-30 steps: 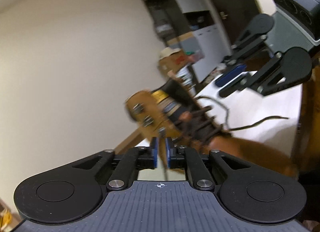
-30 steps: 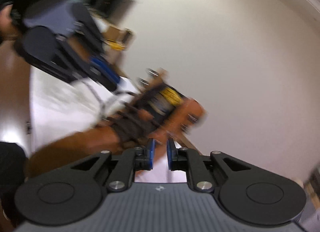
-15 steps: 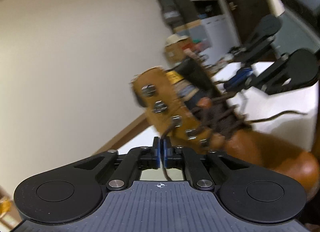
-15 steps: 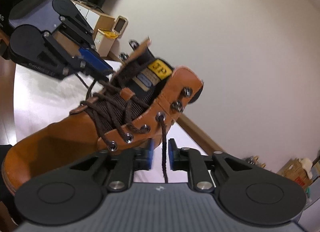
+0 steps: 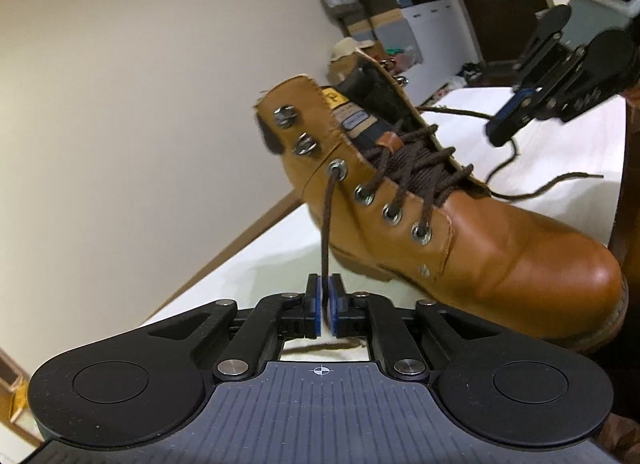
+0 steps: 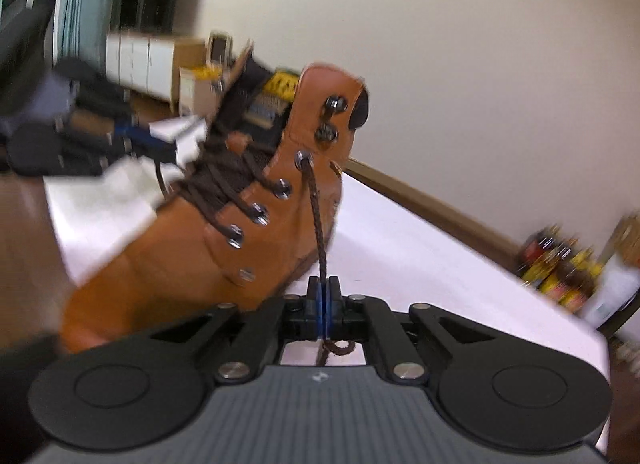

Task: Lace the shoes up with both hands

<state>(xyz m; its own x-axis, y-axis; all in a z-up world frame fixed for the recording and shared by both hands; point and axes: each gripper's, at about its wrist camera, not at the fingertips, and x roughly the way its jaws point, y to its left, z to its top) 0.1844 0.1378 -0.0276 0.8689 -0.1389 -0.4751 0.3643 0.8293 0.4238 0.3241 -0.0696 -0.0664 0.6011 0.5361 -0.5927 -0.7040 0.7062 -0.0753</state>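
A brown boot [image 5: 460,232] sits in the middle of the left wrist view, on a white table [image 5: 560,144]. The boot looks tipped, with its top leaning to the upper left. On its tongue is a yellow tag [image 5: 331,98] with a dark mark, and under it a small blue label [image 5: 357,121]. The words are too small to read.

The left gripper [image 5: 325,300] is at the bottom middle, pinched tight on a dark brown lace [image 5: 326,224]. The lace runs straight up to a metal ring on the side of the boot. In the right wrist view the right gripper [image 6: 323,302] is also squeezed shut on the lace [image 6: 318,220] on the boot's other side, and a bit of lace curls behind its fingers. This view is blurry.

More lace lies loose on the table at the right of the left wrist view.

A plain cream wall [image 5: 140,104] fills the left. At the top are white cupboards [image 5: 424,20], a dark door [image 5: 492,4] and a cardboard box [image 5: 348,60] with stuff I can't make out. In the right wrist view, bottles [image 6: 560,268] stand at the right edge, too blurry to read.
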